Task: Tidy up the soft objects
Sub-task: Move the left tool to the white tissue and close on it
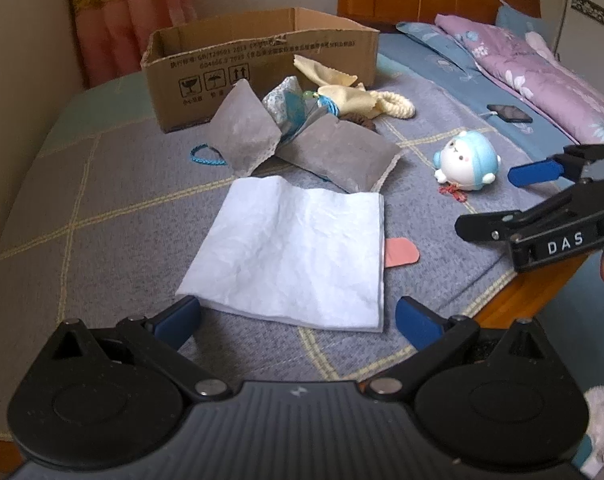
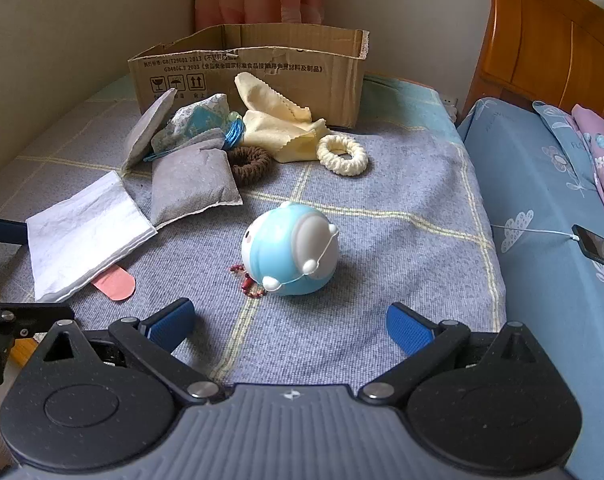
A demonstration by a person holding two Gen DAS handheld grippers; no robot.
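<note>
On the left, the left gripper [image 1: 298,318] is held with its jaws spread wide and empty, just short of the near edge of a folded white cloth [image 1: 290,252] lying flat on the grey blanket [image 1: 102,184], a pink strip [image 1: 401,252] showing from under its right side. Behind the cloth, two grey pouches [image 1: 242,128] are piled with a patterned pouch [image 1: 286,100], a yellow cloth [image 1: 341,92], a brown scrunchie [image 2: 250,164] and a cream scrunchie [image 2: 341,154] in front of the open box [image 1: 262,56]. To the right, the blue-and-white toy [image 2: 290,248] is lying on its side on the blanket, and the right gripper [image 2: 290,324] is held near it, jaws parted and empty; a phone [image 2: 597,246] is seen well apart on the blue sheet.
</note>
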